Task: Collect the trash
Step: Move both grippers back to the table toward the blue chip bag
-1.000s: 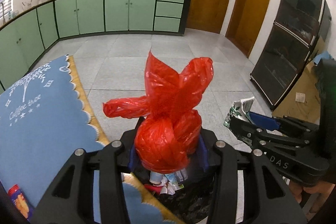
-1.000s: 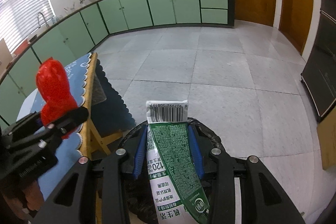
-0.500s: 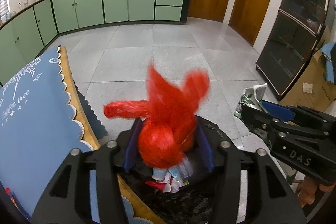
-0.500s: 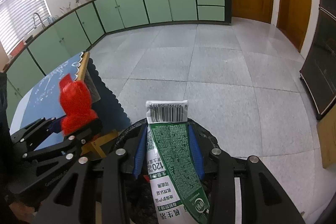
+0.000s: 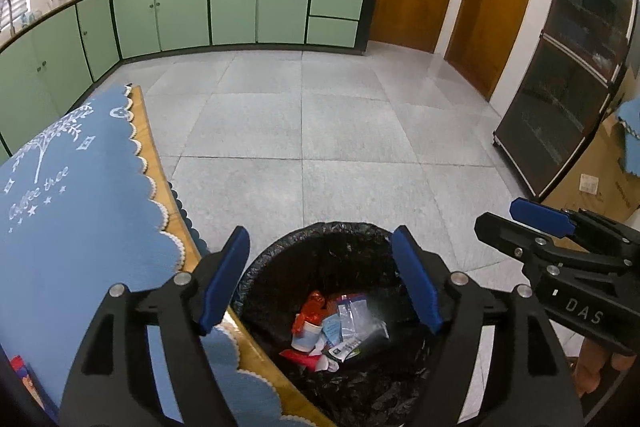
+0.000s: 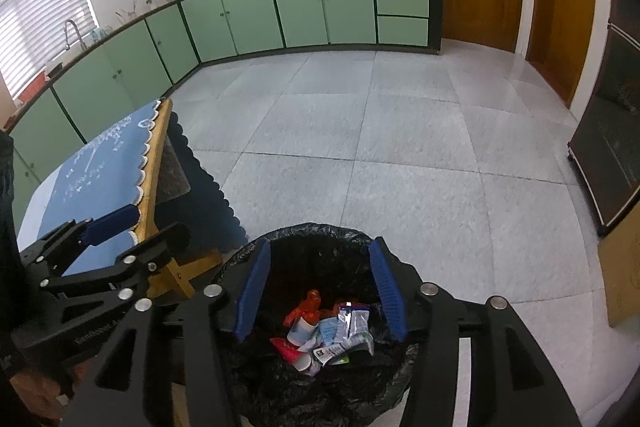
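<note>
A round bin with a black liner (image 5: 304,239) (image 6: 280,237) stands on the floor below both grippers. Inside lie the red plastic bag (image 5: 310,311) (image 6: 308,305), a green-and-white carton (image 6: 340,347) and other wrappers (image 5: 352,323). My left gripper (image 5: 320,279) hangs over the bin, its jaws opening with nothing between them. My right gripper (image 6: 320,293) is also above the bin, jaws opening and empty. Each gripper shows in the other's view: the right gripper (image 5: 560,247) at right, the left gripper (image 6: 100,247) at left.
A wooden table with a blue scalloped cloth (image 5: 72,195) (image 6: 104,155) stands just left of the bin. Green cabinets (image 5: 240,3) line the far wall. A dark glass cabinet (image 5: 560,99) and a cardboard box (image 5: 600,179) are at right. Grey tiled floor (image 5: 320,127) lies ahead.
The left gripper let go of the red bag and the right gripper released the green carton; both now lie in the bin. Both sets of jaws stand wider.
</note>
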`<state>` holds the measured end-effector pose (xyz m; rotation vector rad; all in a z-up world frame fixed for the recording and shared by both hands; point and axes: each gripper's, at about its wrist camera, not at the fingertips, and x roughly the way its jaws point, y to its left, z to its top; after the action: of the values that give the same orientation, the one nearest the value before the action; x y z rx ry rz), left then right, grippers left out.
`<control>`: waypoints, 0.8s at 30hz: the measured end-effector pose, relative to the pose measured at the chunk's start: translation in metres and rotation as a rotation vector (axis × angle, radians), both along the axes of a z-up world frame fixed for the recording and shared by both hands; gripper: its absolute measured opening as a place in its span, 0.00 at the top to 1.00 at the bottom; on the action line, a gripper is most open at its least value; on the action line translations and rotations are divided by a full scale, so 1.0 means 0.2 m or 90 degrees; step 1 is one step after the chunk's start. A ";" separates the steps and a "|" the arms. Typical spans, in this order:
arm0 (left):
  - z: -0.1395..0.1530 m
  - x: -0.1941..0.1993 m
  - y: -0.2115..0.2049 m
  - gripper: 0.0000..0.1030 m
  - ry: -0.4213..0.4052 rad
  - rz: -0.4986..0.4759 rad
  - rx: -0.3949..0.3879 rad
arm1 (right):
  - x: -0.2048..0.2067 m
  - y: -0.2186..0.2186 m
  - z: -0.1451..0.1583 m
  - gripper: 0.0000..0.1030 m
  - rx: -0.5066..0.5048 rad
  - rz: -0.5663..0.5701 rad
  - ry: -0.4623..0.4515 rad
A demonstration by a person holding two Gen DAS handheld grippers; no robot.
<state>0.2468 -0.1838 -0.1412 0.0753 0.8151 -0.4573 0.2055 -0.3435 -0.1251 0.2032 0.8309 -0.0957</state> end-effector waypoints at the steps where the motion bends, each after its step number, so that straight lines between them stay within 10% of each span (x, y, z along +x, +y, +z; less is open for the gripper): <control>1: 0.01 0.00 0.01 0.29 -0.002 0.001 -0.002 | -0.01 0.00 0.02 0.48 -0.003 -0.002 -0.004; 24: 0.41 -0.26 0.42 0.17 -0.083 0.052 -0.054 | -0.23 0.18 0.40 0.36 -0.029 0.020 -0.098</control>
<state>0.1949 -0.0991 -0.0588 -0.0061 0.6677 -0.4051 0.1600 -0.3076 -0.0448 0.1526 0.6779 -0.0689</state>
